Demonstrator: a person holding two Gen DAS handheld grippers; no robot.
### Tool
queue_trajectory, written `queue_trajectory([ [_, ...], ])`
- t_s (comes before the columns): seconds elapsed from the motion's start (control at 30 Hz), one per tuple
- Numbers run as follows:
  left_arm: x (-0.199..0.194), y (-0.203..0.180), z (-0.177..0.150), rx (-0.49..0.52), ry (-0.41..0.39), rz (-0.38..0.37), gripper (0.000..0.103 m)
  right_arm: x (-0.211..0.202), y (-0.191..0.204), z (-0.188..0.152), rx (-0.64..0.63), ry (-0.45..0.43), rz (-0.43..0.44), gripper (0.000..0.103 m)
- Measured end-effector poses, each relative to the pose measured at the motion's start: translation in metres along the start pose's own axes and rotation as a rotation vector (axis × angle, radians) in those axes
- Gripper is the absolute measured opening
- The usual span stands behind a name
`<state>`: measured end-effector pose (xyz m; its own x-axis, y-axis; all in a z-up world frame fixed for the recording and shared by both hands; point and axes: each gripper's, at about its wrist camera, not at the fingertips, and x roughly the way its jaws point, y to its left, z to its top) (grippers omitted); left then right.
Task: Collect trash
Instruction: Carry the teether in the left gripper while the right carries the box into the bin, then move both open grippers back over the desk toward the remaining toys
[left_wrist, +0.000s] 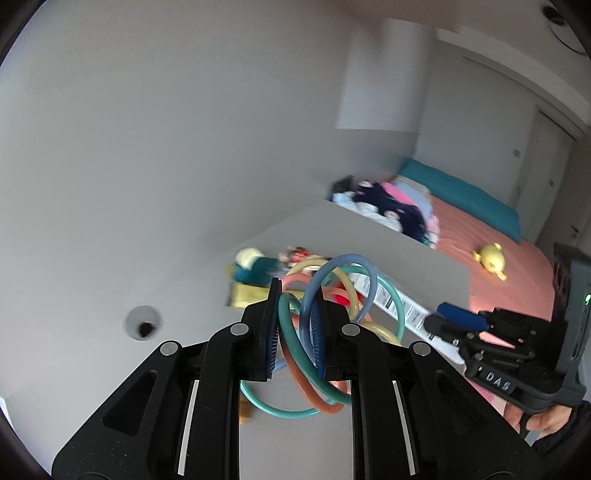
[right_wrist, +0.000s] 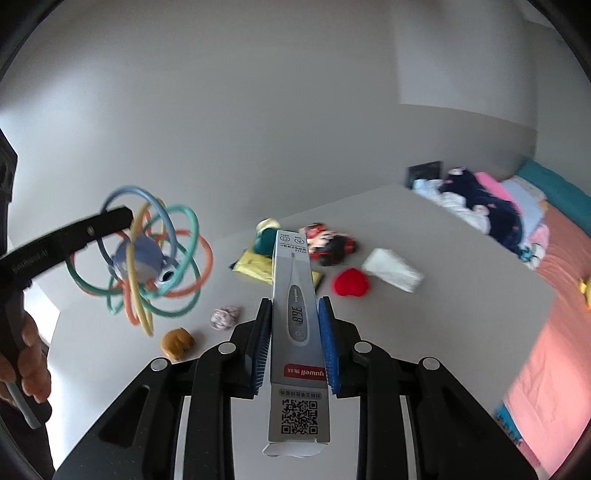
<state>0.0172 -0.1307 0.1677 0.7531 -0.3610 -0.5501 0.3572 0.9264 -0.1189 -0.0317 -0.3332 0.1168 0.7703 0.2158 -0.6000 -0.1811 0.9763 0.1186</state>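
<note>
My left gripper (left_wrist: 299, 295) is shut on a toy of coloured loops (left_wrist: 305, 314), which hangs above the grey table (left_wrist: 184, 295). In the right wrist view the same toy (right_wrist: 144, 258) shows a blue core inside its loops, with the left gripper (right_wrist: 122, 218) at its top left. My right gripper (right_wrist: 295, 306) is shut on a long grey thermometer box (right_wrist: 295, 332), its blue pads (right_wrist: 327, 332) pressed on both sides. That box (left_wrist: 391, 301) and the right gripper (left_wrist: 443, 321) also appear at the right of the left wrist view.
On the table lie a red heart (right_wrist: 351, 282), a white packet (right_wrist: 393, 275), a red and black toy (right_wrist: 332, 242), a yellow packet (right_wrist: 255, 264), a crumpled ball (right_wrist: 224, 317) and a brown lump (right_wrist: 177, 343). A pink bed (right_wrist: 554, 332) with clothes (right_wrist: 491, 206) is to the right.
</note>
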Motion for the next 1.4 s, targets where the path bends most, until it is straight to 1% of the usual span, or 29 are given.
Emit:
queue_trajectory([
  [0.27,0.01,-0.103,-0.021,0.106,0.031,-0.142,0.015,-0.074,-0.067,-0.036,0.097,-0.054,-0.138,0.027],
  [0.43,0.018,-0.163,-0.04,0.175,0.072,-0.23,0.015,-0.116,-0.109,-0.073,0.17,-0.066,-0.233,0.027],
  [0.5,0.022,-0.194,-0.052,0.211,0.092,-0.274,0.015,-0.133,-0.126,-0.091,0.21,-0.064,-0.271,0.027],
  [0.6,0.025,-0.228,-0.068,0.259,0.121,-0.322,0.015,-0.153,-0.149,-0.118,0.266,-0.055,-0.322,0.027],
  [0.77,0.036,-0.284,-0.102,0.332,0.192,-0.399,0.015,-0.174,-0.18,-0.161,0.354,-0.025,-0.393,0.027],
  [0.97,0.049,-0.336,-0.153,0.424,0.296,-0.45,0.015,-0.193,-0.209,-0.215,0.463,0.016,-0.448,0.027],
  [1.17,0.062,-0.365,-0.194,0.489,0.385,-0.471,0.015,-0.198,-0.23,-0.253,0.551,0.056,-0.479,0.027],
  [1.2,0.064,-0.37,-0.201,0.502,0.403,-0.476,0.019,-0.196,-0.234,-0.259,0.565,0.073,-0.483,0.028],
  [1.23,0.065,-0.374,-0.207,0.518,0.427,-0.486,0.025,-0.194,-0.237,-0.263,0.578,0.092,-0.487,0.029],
  [1.27,0.068,-0.379,-0.214,0.533,0.458,-0.496,0.041,-0.191,-0.241,-0.267,0.596,0.115,-0.497,0.031],
  [1.3,0.071,-0.385,-0.223,0.559,0.474,-0.464,0.075,-0.187,-0.246,-0.27,0.619,0.14,-0.522,0.049],
  [1.33,0.07,-0.388,-0.227,0.573,0.459,-0.435,0.097,-0.187,-0.251,-0.273,0.639,0.144,-0.567,0.062],
  [1.37,0.068,-0.389,-0.23,0.591,0.417,-0.414,0.097,-0.19,-0.253,-0.273,0.649,0.124,-0.607,0.079],
  [1.4,0.067,-0.389,-0.23,0.604,0.399,-0.404,0.097,-0.194,-0.254,-0.274,0.655,0.103,-0.632,0.082],
])
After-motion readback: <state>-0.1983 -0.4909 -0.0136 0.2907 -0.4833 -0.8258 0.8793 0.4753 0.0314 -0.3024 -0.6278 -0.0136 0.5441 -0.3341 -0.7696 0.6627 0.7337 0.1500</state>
